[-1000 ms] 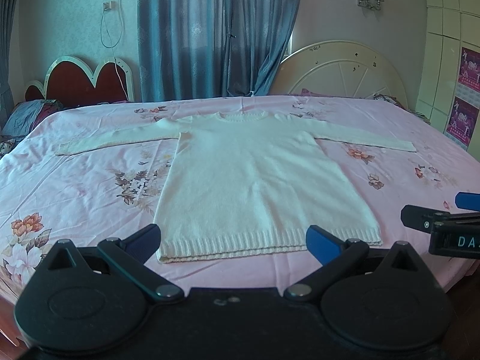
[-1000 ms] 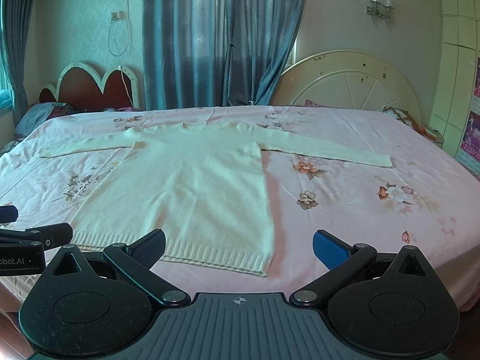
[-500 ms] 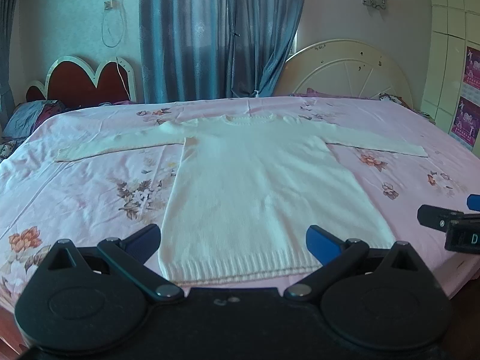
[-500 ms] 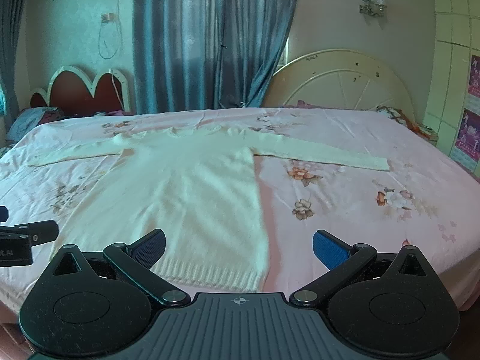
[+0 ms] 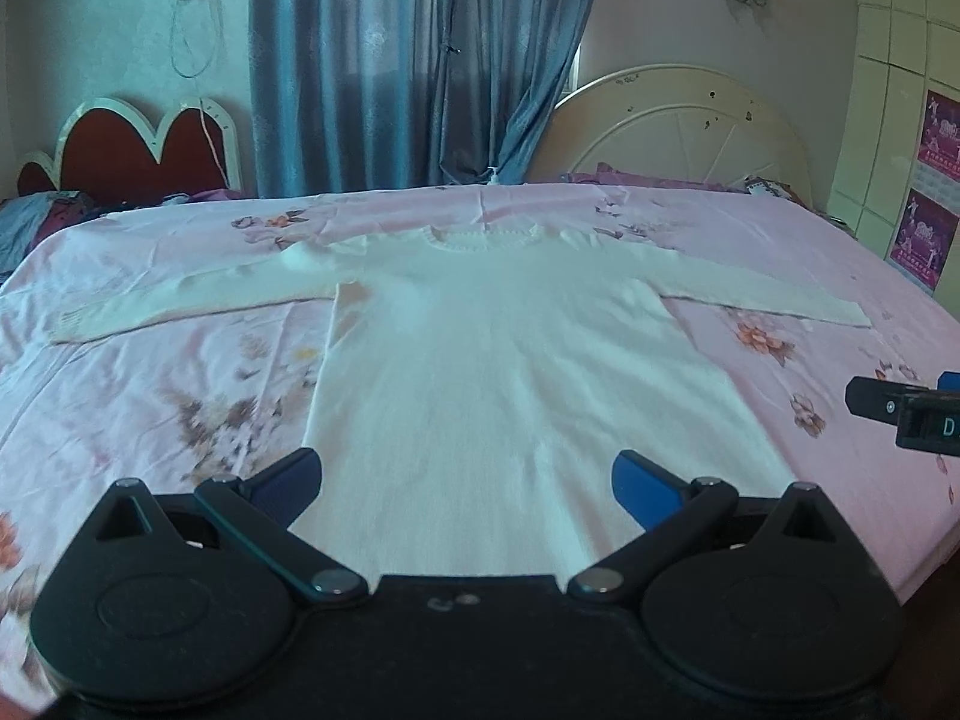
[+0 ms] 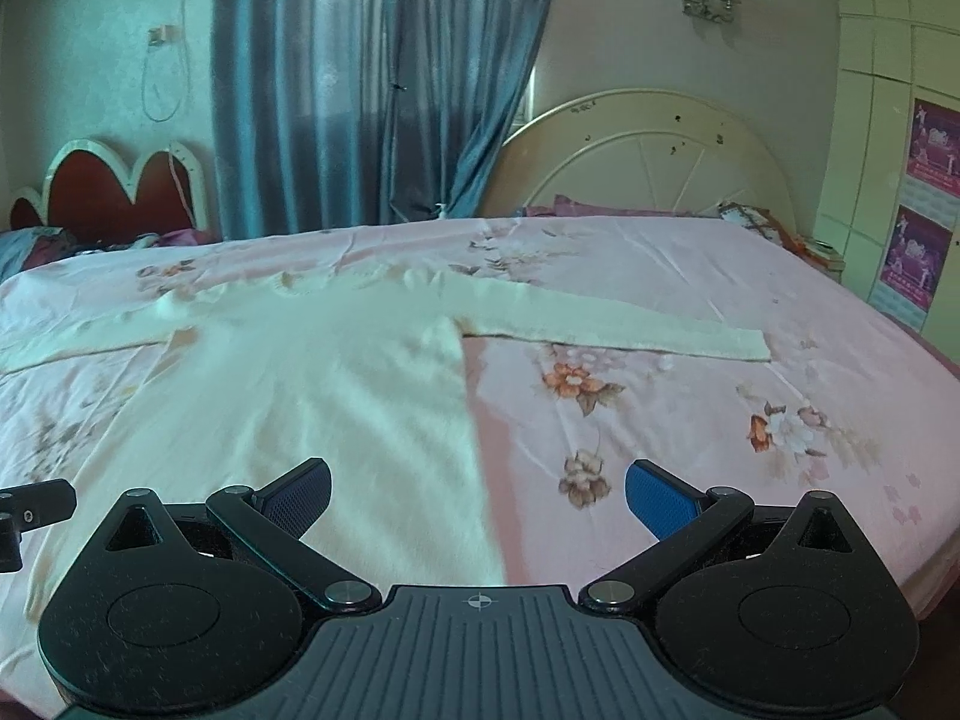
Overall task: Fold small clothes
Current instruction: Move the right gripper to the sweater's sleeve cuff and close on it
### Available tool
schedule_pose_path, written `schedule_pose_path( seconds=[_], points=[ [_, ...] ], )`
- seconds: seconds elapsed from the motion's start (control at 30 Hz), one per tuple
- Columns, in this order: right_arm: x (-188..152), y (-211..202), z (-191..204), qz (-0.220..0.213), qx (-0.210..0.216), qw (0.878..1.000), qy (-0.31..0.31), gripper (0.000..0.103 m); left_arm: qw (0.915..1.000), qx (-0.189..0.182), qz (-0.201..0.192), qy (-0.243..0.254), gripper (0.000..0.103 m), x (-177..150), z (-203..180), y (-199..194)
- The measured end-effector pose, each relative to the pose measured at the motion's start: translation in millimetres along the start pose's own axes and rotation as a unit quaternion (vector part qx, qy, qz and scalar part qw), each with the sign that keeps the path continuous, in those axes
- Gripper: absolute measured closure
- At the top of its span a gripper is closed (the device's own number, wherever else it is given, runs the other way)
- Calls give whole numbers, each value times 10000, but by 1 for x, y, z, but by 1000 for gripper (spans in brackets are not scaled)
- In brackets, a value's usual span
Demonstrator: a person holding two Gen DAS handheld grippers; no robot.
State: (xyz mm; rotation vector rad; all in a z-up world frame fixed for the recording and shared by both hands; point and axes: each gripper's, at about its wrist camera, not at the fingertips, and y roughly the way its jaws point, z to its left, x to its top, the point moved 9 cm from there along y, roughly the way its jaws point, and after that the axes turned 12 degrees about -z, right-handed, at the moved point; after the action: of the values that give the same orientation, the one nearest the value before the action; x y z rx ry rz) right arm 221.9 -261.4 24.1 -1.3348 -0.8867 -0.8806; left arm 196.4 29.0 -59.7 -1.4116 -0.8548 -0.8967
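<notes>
Both claws hover low over the near edge of the bed (image 5: 120,324), closer in than a second ago: left claw (image 5: 467,483) spread wide above the flat cream sweater (image 5: 504,372), right claw (image 6: 478,495) equally wide at the sweater's right side. The hem now sits hidden beneath them.

A cream sweater (image 5: 510,372) lies flat on a pink floral bedsheet (image 5: 150,396), neckline toward the far headboard (image 5: 678,126), both sleeves spread out to the sides. The left gripper (image 5: 465,486) hovers over the sweater's lower part with its blue-padded fingers (image 5: 645,489) wide apart and nothing between them; the hem is hidden under the gripper body. At the right edge a dark piece, probably the right gripper (image 5: 900,411), sits above the sheet.
</notes>
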Motion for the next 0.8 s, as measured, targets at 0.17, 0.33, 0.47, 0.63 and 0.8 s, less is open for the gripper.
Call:
schedule_pose_path(
  seconds=[0.17, 0.33, 0.47, 0.63, 0.8],
  points=[
    [15, 37, -4, -22, -242, 9997, 72, 0, 9994, -271, -87, -175, 0, 21, 8, 35],
    [28, 69, -13, -27, -524, 9984, 204, 0, 9992, -361, 139, -119, 0, 29, 19, 69],
    [36, 90, -24, -44, -797, 9966, 192, 0, 9984, -498, 154, -209, 0, 33, 26, 89],
    [41, 110, -48, -20, -1125, 9936, 68, 0, 9981, -443, 358, -213, 0, 32, 24, 117],
    [38, 135, -88, 61, -1310, 9912, 196, 0, 9955, -671, 625, -257, 0, 31, 3, 147]
  ],
)
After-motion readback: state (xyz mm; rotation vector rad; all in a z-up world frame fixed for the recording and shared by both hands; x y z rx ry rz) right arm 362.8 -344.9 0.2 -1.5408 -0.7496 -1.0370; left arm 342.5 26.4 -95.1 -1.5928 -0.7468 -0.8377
